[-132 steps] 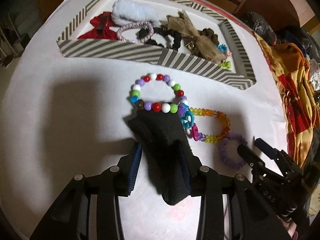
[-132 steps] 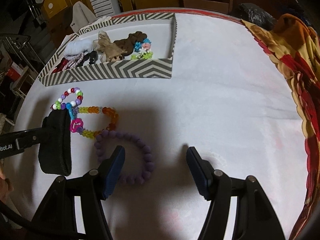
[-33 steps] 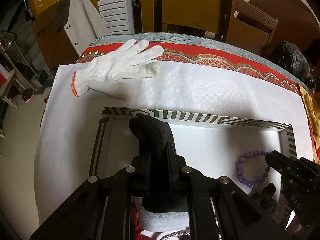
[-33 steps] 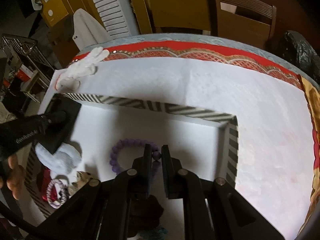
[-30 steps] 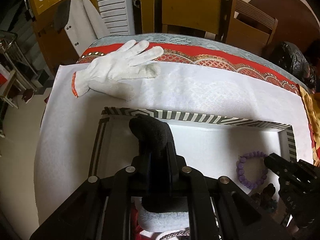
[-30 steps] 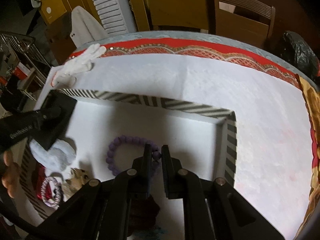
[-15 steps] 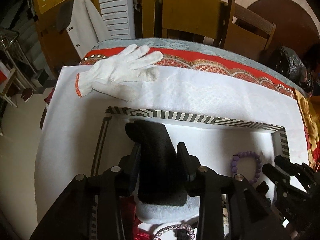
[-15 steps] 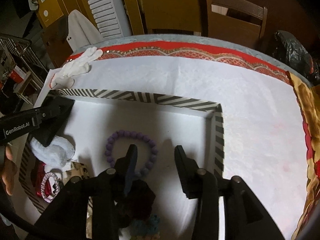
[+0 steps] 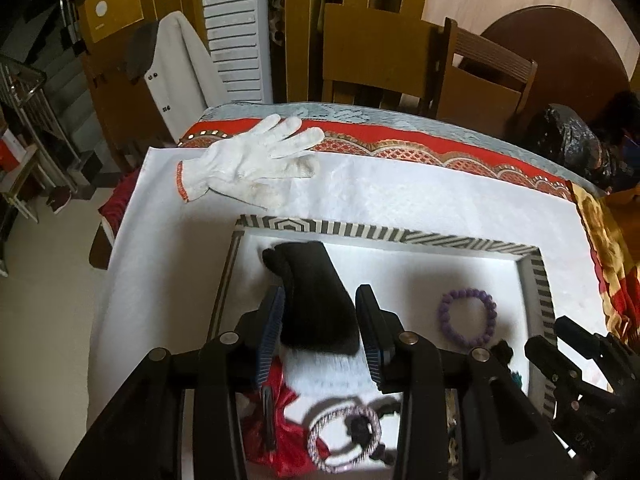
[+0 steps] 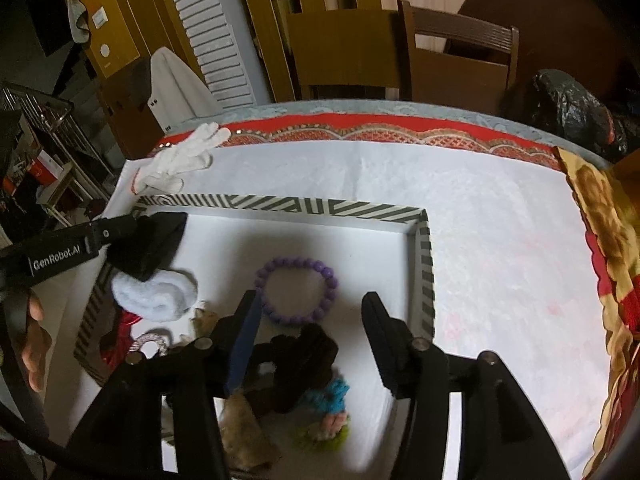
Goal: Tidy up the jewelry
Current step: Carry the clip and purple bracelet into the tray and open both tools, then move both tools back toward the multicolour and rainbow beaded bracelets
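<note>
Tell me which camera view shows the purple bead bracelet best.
The right wrist view: the purple bead bracelet lies whole and near the centre, inside the striped cardboard box, just ahead of the open right tongs. The left wrist view shows it whole too, but smaller and off to the right.

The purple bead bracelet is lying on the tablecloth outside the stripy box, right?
Not quite. The purple bead bracelet lies inside the stripy box, on its white floor; the right wrist view shows it, with the open right gripper above it.
</note>
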`<state>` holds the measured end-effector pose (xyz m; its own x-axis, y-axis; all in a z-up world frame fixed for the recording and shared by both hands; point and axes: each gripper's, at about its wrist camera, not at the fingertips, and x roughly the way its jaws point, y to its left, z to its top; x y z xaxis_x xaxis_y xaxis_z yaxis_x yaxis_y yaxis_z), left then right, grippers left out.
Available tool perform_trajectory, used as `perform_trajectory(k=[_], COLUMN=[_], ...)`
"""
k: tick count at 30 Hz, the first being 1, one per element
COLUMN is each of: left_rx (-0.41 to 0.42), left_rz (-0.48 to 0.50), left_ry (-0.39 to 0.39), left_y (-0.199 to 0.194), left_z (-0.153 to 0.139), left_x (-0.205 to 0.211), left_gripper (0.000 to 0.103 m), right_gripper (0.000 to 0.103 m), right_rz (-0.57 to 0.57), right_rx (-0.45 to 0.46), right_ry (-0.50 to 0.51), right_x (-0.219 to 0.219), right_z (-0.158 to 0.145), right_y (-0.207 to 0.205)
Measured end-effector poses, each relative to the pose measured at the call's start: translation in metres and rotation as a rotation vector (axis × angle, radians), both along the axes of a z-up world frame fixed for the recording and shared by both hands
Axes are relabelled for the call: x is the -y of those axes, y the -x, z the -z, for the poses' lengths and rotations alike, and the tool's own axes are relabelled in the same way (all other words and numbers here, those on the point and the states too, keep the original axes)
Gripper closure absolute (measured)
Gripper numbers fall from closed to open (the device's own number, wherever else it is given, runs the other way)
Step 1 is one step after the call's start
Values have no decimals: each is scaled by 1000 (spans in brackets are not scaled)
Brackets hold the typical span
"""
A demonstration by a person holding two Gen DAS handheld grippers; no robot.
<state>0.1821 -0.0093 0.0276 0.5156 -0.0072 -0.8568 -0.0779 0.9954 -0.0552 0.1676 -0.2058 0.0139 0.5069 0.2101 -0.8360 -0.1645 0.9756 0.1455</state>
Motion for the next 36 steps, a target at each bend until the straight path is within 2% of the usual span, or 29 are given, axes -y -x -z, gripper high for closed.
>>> perform_trajectory(k=[15, 26, 36], left_rx=[19, 41, 53], left_rz=[7, 14, 32], left_ry=[-27, -35, -37], left_y=[76, 141, 185], left_z=[-13, -24, -29], left_x=[-3, -7, -9], left_gripper=[71, 71, 71], right_gripper=[43, 40, 38], right_rz=[13, 10, 2], right_rx=[28, 42, 54], right_ry=[0, -11, -11], right_x=[-10, -22, -30], right_z=[-23, -36, -44], right_y=[61, 124, 174])
